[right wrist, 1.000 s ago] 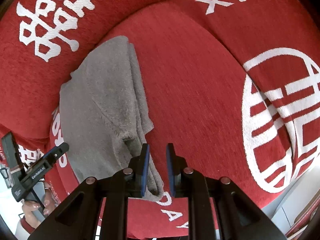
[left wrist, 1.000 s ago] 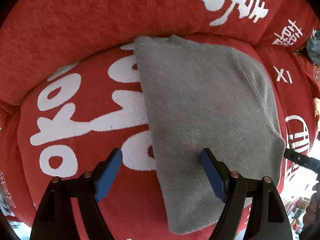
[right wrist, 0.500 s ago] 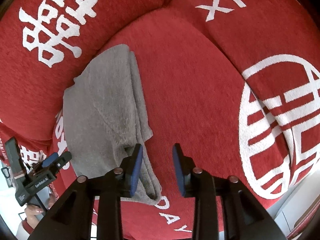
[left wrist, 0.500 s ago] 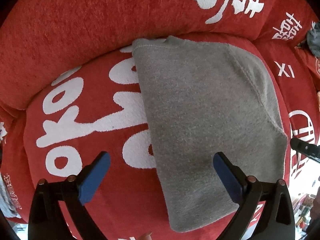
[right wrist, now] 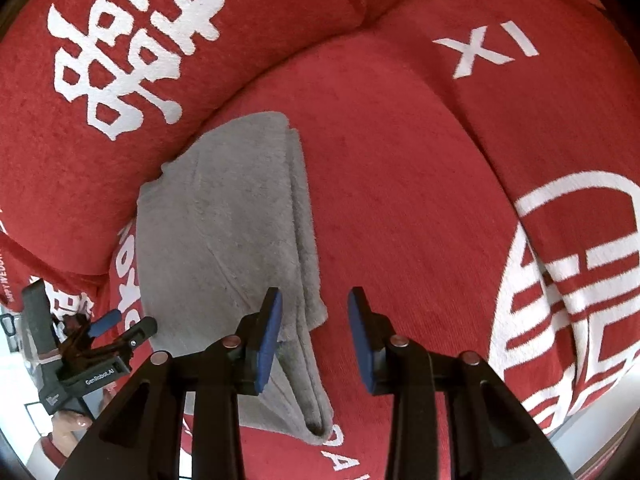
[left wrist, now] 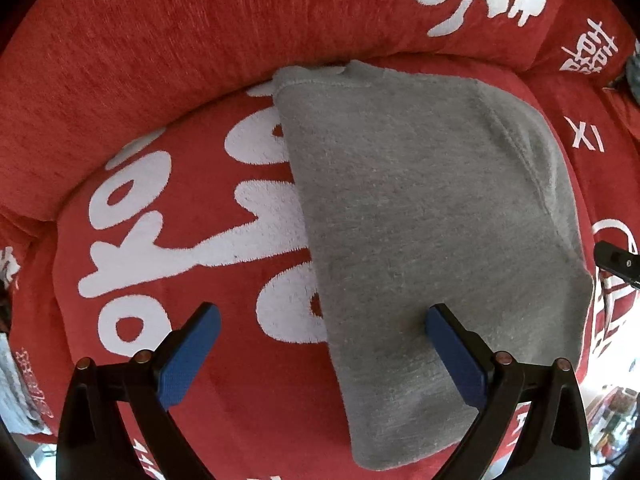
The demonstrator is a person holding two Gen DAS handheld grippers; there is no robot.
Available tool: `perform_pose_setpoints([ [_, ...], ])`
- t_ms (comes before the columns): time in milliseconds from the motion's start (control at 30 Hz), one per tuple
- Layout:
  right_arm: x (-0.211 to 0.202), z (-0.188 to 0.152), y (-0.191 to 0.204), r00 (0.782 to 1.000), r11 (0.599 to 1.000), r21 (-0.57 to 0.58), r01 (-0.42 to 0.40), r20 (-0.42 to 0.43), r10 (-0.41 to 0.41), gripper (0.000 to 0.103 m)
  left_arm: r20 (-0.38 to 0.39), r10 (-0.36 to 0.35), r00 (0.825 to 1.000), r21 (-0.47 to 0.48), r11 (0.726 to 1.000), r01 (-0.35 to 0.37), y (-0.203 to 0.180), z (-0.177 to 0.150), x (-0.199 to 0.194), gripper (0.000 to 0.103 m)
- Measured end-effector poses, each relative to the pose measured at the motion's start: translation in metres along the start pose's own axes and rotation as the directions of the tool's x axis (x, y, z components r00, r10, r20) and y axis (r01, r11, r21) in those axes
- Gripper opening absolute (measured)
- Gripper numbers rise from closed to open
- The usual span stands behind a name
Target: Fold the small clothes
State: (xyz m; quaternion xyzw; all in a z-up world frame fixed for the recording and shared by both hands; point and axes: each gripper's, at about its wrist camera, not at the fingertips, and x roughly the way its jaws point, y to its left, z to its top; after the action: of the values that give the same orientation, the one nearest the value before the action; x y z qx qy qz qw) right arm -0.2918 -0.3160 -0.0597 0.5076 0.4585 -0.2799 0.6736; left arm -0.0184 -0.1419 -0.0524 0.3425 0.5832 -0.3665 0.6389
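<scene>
Left wrist: one folded gray garment (left wrist: 420, 216).

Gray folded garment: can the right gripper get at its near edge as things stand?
Probably yes. The right gripper is open beside the gray garment, its left finger over the layered edge, with nothing between them on the red cushion.

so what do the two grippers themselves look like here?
Both match: the left gripper and right gripper have black angular plastic finger frames with triangular cutouts, blue textured pads, and copper-coloured rivets. White "GenRobot.AI" lettering marks the left one's body.

Grey garment (left wrist: 420, 208) on red sofa (left wrist: 152, 40)
</scene>
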Motion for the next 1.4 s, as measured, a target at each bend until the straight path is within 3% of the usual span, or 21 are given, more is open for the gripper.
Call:
perform_pose_setpoints([
  [333,0.004,0.008,-0.005,0.999,1.000,-0.004,-0.031,-0.008,0.031,0.038,0.003,-0.032,0.999,-0.021,0.999,0.032,0.007,0.007,0.003,0.103],
  [567,0.006,0.016,-0.016,0.996,0.997,-0.004,-0.083,-0.017,0.083,0.038,0.023,-0.189,0.982,-0.131,0.973,0.190,0.042,0.019,0.005,0.103],
  [667,0.011,0.018,-0.025,0.984,0.985,0.026,-0.168,-0.047,0.169,0.038,0.011,-0.283,0.959,-0.145,0.948,0.281,0.049,0.026,0.011,0.103],
  [767,0.016,0.022,-0.033,0.966,0.968,0.042,-0.248,-0.067,0.250,0.040,-0.019,-0.395,0.918,-0.158,0.908,0.388,0.051,0.032,0.026,0.103],
  [833,0.023,0.024,-0.037,0.956,0.960,0.043,-0.277,-0.091,0.280,0.052,-0.041,-0.458,0.888,-0.169,0.879,0.445,0.047,0.033,0.035,0.103],
  [900,0.032,0.025,-0.040,0.940,0.950,0.049,-0.309,-0.134,0.313,0.052,-0.058,-0.501,0.863,-0.182,0.856,0.484,0.038,0.033,0.041,0.103],
  [1000,0.044,0.026,-0.040,0.917,0.936,0.032,-0.350,-0.192,0.349,0.052,-0.070,-0.533,0.843,-0.189,0.837,0.514,0.033,0.035,0.050,0.103],
  [1100,0.050,0.030,-0.034,0.897,0.919,-0.004,-0.394,-0.222,0.384,0.052,-0.072,-0.537,0.840,-0.171,0.837,0.520,0.023,0.038,0.054,0.103],
  [1233,0.059,0.036,-0.017,0.884,0.908,-0.063,-0.415,-0.263,0.386,0.054,-0.072,-0.502,0.862,-0.149,0.860,0.488,0.011,0.042,0.055,0.103],
  [1400,0.069,0.038,-0.005,0.867,0.890,-0.092,-0.447,-0.290,0.405,0.057,-0.061,-0.481,0.875,-0.124,0.873,0.472,0.002,0.046,0.059,0.103],
])
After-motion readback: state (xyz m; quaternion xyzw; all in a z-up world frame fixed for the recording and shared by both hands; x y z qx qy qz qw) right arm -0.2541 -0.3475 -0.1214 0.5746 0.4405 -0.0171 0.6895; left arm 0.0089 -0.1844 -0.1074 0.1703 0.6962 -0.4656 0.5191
